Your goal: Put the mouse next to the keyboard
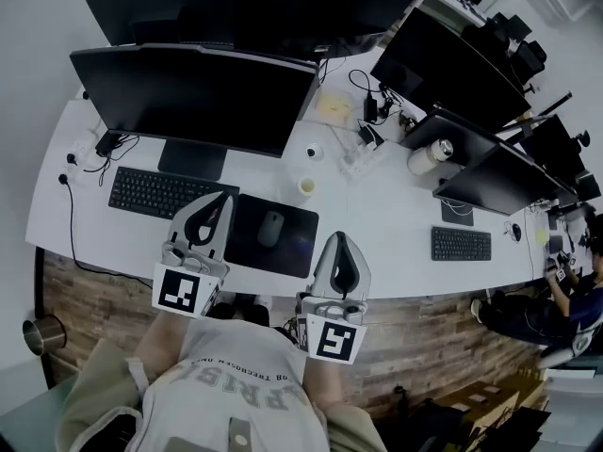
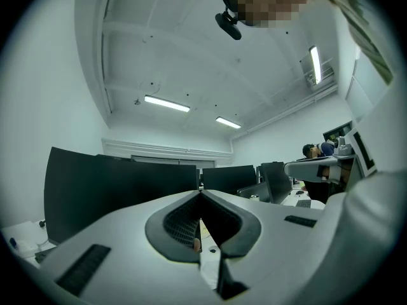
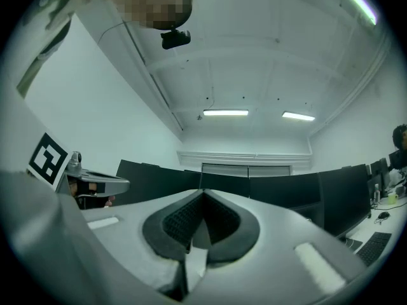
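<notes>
A grey mouse (image 1: 270,228) lies on a black mouse pad (image 1: 273,234) near the desk's front edge. A black keyboard (image 1: 155,193) sits to the pad's left, under the near monitor (image 1: 193,95). My left gripper (image 1: 219,196) is shut with nothing in it, its tips over the gap between keyboard and pad. My right gripper (image 1: 340,237) is shut and holds nothing, hovering just right of the pad. Both gripper views point up at the ceiling, with the left gripper (image 2: 201,192) and the right gripper (image 3: 203,192) showing jaws pressed together.
Several monitors (image 1: 311,8) line the white desk (image 1: 396,219). A small white cup (image 1: 304,187), a metal bottle (image 1: 429,155), cables (image 1: 367,97) and a second keyboard (image 1: 461,244) lie further off. A person (image 1: 556,295) sits at the far right. A metal bin (image 1: 42,333) stands below left.
</notes>
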A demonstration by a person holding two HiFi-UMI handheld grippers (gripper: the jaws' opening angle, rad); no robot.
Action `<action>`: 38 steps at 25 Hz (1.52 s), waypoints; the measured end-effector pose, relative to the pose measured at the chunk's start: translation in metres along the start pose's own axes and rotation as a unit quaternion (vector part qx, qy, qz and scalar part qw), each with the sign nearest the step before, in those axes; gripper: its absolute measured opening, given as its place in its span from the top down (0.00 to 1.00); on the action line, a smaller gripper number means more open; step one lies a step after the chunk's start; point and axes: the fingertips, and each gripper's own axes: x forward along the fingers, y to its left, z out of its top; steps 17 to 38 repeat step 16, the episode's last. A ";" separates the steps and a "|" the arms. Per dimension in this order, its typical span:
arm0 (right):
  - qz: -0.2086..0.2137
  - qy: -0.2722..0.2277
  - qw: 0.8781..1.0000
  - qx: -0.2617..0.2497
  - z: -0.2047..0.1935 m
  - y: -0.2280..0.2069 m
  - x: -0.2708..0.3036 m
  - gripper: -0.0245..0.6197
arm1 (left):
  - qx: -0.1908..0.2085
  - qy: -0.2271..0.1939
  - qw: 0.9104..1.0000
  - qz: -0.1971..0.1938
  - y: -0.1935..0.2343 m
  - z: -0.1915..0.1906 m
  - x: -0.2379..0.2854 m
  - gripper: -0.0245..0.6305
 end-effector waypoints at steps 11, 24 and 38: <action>0.006 -0.003 1.000 -0.003 0.001 0.001 0.000 0.96 | 0.009 0.006 1.000 0.004 0.004 -0.005 -0.003 0.95; 0.007 -0.004 1.000 -0.003 0.002 0.002 -0.001 0.96 | -0.005 0.003 1.000 0.009 0.003 -0.004 -0.003 0.95; 0.007 -0.004 1.000 -0.003 0.002 0.002 -0.001 0.96 | -0.005 0.003 1.000 0.009 0.003 -0.004 -0.003 0.95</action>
